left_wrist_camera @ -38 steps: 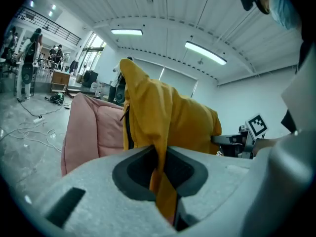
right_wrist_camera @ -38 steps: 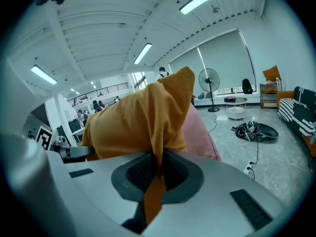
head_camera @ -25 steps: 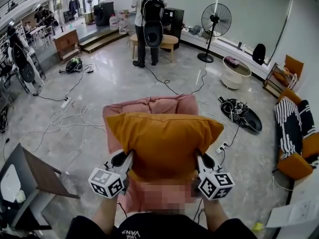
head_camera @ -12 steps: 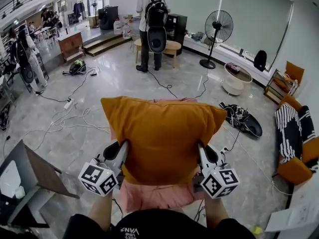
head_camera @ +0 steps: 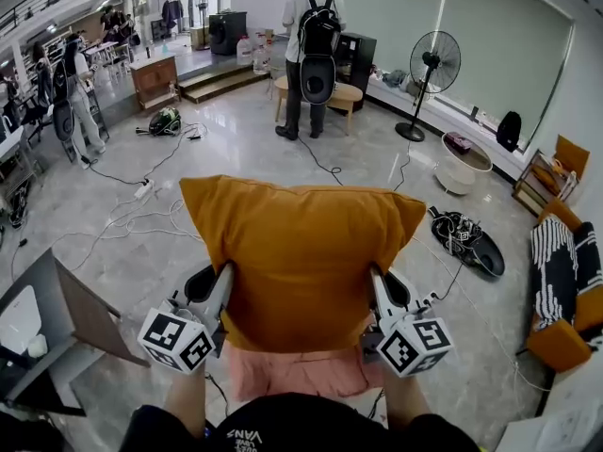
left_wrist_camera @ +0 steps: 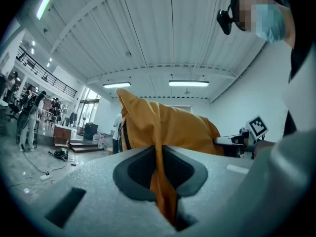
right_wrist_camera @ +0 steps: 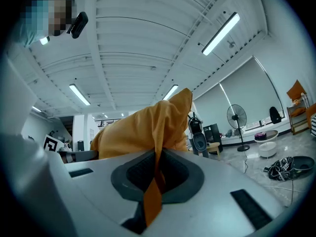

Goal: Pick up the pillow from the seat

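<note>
An orange pillow (head_camera: 300,252) hangs upright in the air in the head view, held up in front of me by both grippers. My left gripper (head_camera: 224,285) is shut on its lower left edge; in the left gripper view the orange fabric (left_wrist_camera: 160,172) is pinched between the jaws. My right gripper (head_camera: 375,288) is shut on the lower right edge, with fabric (right_wrist_camera: 155,181) caught between its jaws. Below the pillow, a strip of the pink seat (head_camera: 292,373) shows; the pillow hides most of it.
A dark table (head_camera: 71,314) stands at the lower left. Cables (head_camera: 132,219) trail over the grey floor. A person with a backpack (head_camera: 316,50) stands far ahead by a low table, a standing fan (head_camera: 431,73) to the right. An orange armchair (head_camera: 565,281) is at the right edge.
The pillow has risen off the pink seat with both grippers and now covers the seat's backrest. The view has shifted slightly.
</note>
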A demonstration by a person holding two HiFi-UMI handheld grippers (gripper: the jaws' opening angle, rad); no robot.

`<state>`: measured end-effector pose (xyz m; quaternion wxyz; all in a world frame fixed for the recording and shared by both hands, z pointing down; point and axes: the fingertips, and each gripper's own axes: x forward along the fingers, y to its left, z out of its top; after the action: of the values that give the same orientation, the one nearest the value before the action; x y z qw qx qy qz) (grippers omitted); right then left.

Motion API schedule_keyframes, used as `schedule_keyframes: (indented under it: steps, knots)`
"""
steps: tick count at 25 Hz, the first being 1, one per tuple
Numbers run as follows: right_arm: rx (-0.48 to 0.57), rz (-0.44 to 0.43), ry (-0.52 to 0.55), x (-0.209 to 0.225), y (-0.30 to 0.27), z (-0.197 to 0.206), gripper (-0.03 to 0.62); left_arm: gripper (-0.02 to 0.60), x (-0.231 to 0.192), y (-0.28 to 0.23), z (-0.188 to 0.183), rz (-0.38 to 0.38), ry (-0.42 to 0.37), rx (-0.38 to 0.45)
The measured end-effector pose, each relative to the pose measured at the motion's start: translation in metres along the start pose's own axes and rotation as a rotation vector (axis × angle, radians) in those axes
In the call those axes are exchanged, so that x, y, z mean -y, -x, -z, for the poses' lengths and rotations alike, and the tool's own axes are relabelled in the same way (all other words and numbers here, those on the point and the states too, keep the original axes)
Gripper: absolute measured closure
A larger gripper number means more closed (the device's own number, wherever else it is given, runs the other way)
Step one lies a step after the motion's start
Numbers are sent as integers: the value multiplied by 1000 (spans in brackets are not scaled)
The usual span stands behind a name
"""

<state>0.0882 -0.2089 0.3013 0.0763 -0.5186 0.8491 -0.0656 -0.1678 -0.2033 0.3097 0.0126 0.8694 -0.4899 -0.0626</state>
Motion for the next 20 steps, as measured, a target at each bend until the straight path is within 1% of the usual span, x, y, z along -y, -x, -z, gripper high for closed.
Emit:
schedule_keyframes:
  steps: [6, 9, 13, 16, 20]
  knots:
    - [-13, -62, 9, -15, -18, 1, 574, 538, -14, 16, -6, -66, -9, 3]
    - [-24, -84, 5, -21, -25, 3, 576, 538, -19, 23, -6, -85, -23, 7]
    - [-39, -116, 20, -28, -33, 8, 577, 538, -25, 32, -5, -127, -15, 5]
    - [-54, -128, 23, -32, -39, 12, 579, 538, -30, 37, -3, -139, -25, 7]
    - [-72, -145, 29, -38, -45, 16, 579, 538, -35, 43, -2, -174, -12, -3]
